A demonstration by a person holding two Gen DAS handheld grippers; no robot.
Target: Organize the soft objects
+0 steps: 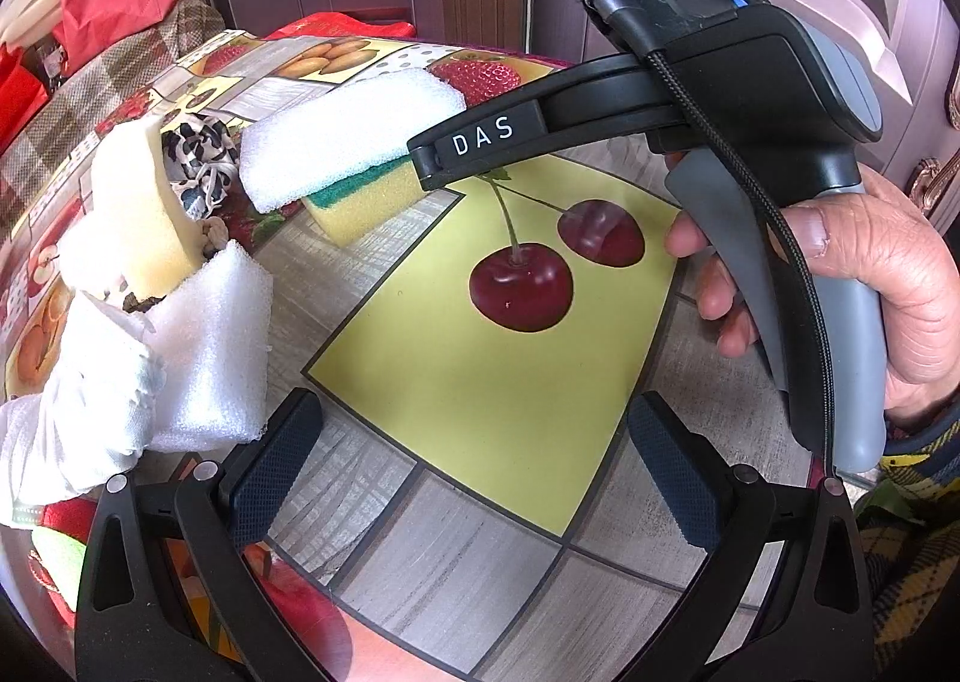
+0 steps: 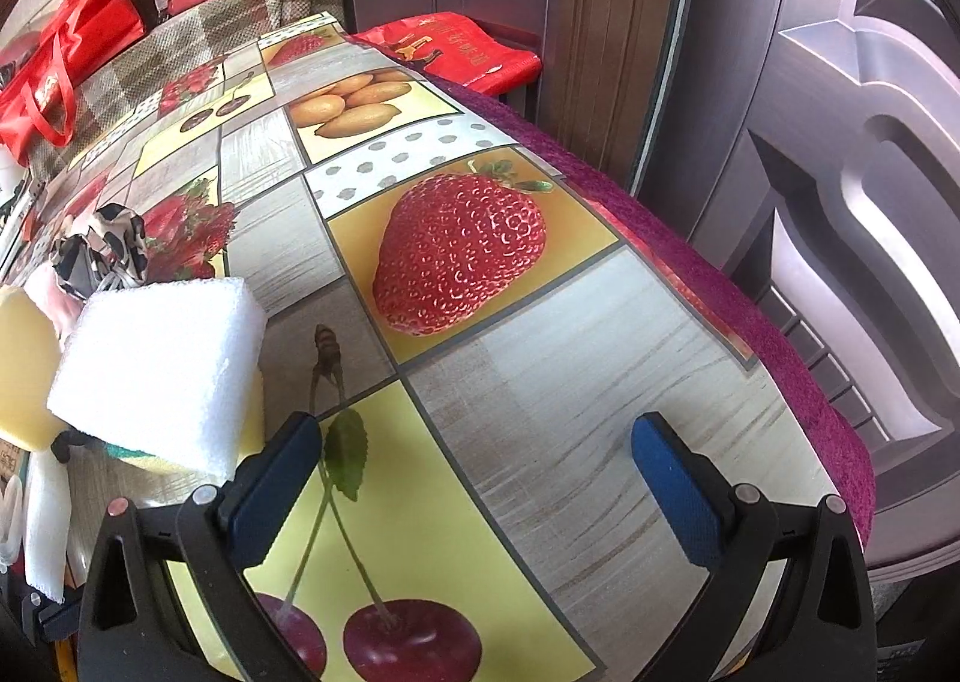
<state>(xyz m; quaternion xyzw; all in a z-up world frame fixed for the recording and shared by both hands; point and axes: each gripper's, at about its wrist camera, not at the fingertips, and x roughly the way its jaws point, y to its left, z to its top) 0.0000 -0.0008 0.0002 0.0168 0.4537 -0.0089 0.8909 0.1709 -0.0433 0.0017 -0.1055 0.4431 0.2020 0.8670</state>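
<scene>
The left gripper (image 1: 474,457) hangs over the table (image 1: 492,550) with its fingers (image 1: 273,463) spread wide and nothing between them; below the gap lies only the printed cherry panel. The soft things sit off to its left and ahead. A white foam piece (image 1: 210,352) stands just beside the left finger, outside the gap, leaning against a white cloth (image 1: 78,418). Behind these a cream sponge (image 1: 141,214) stands upright, and a black-and-white fabric bundle (image 1: 201,160) lies between it and a white foam block (image 1: 348,136). That block rests tilted on top of a yellow sponge (image 1: 360,202) with a green scouring layer.

The right gripper (image 2: 477,481) is held in a hand (image 1: 870,292) and reaches across the left wrist view toward the foam block. Its fingers (image 2: 675,493) are also wide apart and hold nothing. In the right wrist view the foam block (image 2: 159,370) lies to the left of the left finger, its lower corner close to the fingertip; whether they touch I cannot tell. The yellow sponge (image 2: 156,460) peeks out under it. Between the fingers is bare tablecloth, with cherry stems and a leaf.
</scene>
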